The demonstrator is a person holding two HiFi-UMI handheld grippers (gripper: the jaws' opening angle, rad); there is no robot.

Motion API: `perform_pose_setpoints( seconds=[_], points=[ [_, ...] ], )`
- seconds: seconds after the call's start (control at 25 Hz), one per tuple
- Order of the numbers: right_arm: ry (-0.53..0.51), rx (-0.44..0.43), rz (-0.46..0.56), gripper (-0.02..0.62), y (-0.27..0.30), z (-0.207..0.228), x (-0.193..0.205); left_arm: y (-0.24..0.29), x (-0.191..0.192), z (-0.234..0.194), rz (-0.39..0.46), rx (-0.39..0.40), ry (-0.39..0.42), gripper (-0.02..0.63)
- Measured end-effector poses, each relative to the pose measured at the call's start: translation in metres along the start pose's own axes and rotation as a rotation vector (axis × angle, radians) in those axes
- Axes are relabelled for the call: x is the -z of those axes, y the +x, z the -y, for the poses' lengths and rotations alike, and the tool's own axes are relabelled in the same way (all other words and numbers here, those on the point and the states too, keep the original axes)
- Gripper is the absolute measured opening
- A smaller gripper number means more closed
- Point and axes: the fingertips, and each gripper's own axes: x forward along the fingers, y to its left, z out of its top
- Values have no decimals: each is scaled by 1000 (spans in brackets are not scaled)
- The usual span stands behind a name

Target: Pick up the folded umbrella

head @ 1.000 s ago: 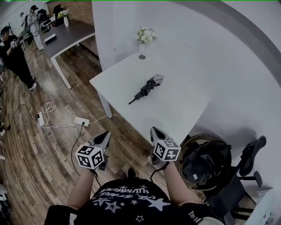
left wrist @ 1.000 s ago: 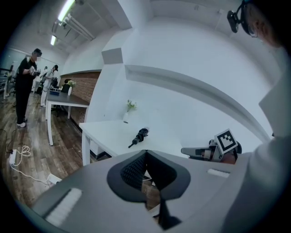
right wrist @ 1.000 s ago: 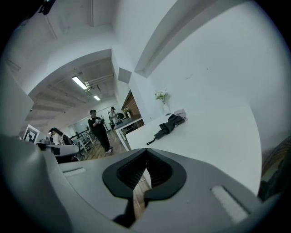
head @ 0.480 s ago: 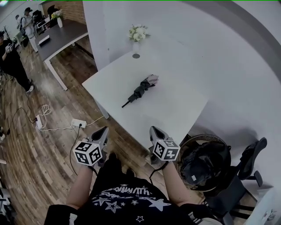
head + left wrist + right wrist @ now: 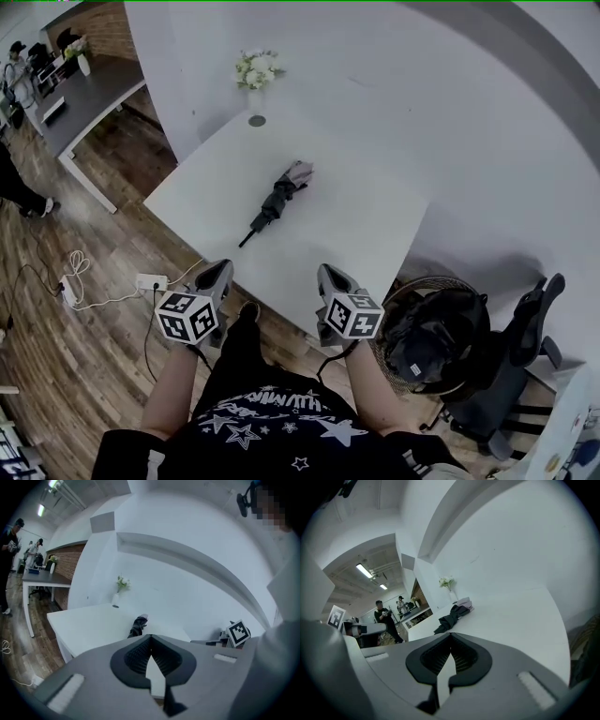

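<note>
A dark folded umbrella with a pale end lies slantwise in the middle of the white table. Both grippers hover near the table's front edge, short of the umbrella. My left gripper is shut and holds nothing; it sits over the floor beside the table's near corner. My right gripper is also shut and empty, just over the front edge. In the left gripper view the umbrella lies straight beyond the closed jaws. From the right gripper view the umbrella is ahead, slightly left.
A vase of white flowers and a small round disc stand at the table's far corner by the wall. A round wire basket with dark contents and an office chair are at the right. A power strip lies on the floor.
The person has stepped toward the table. Both grippers have come forward to its front edge, and the umbrella now sits closer and further left in the head view.
</note>
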Motion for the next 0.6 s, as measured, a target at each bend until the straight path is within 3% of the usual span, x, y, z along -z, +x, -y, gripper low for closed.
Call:
perform_pose_setpoints(
  seconds=[0.44, 0.6],
  points=[
    [87, 160, 36, 17, 52, 29, -35, 104, -35, -32, -142, 155, 42, 3],
    [125, 236, 58, 17, 56, 41, -45, 140, -44, -35, -209, 197, 92, 5]
  ],
)
